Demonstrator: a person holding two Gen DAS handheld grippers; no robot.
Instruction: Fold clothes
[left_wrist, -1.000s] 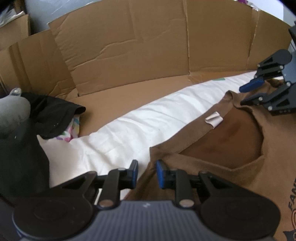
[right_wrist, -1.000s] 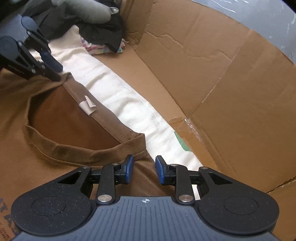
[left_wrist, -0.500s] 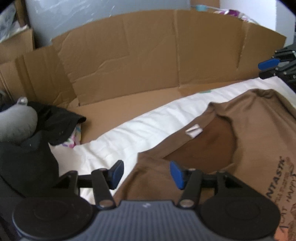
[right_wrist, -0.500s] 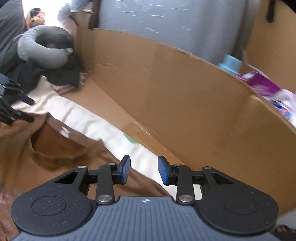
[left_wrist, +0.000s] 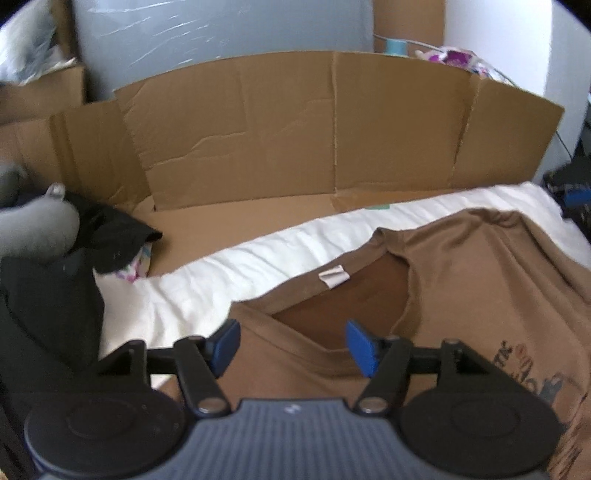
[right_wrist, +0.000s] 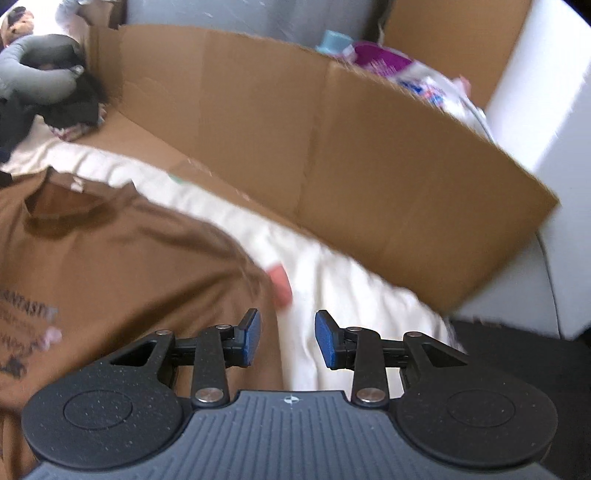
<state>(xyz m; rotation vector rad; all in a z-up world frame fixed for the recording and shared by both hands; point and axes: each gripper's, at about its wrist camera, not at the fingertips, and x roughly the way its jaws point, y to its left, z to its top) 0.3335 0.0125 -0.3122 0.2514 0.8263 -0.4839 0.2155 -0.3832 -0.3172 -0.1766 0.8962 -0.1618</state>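
Left wrist view shows the brown T-shirt (left_wrist: 480, 295) spread flat on the white sheet's (left_wrist: 221, 273) far edge for folding, with the left gripper (left_wrist: 291, 345), jaws just opened wide, and the half-open right gripper (right_wrist: 288, 338) both empty.

Wrist views downward, sharing brown shirt (left_wrist: 480, 280)

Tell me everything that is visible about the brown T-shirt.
The brown T-shirt lies spread front side up on a white sheet, with its neck opening toward the cardboard wall. It looks like soft knit fabric, slightly wrinkled at the shoulder. A small pale label sits inside the collar, and a partly visible dark print is on the chest. Neither gripper holds it.
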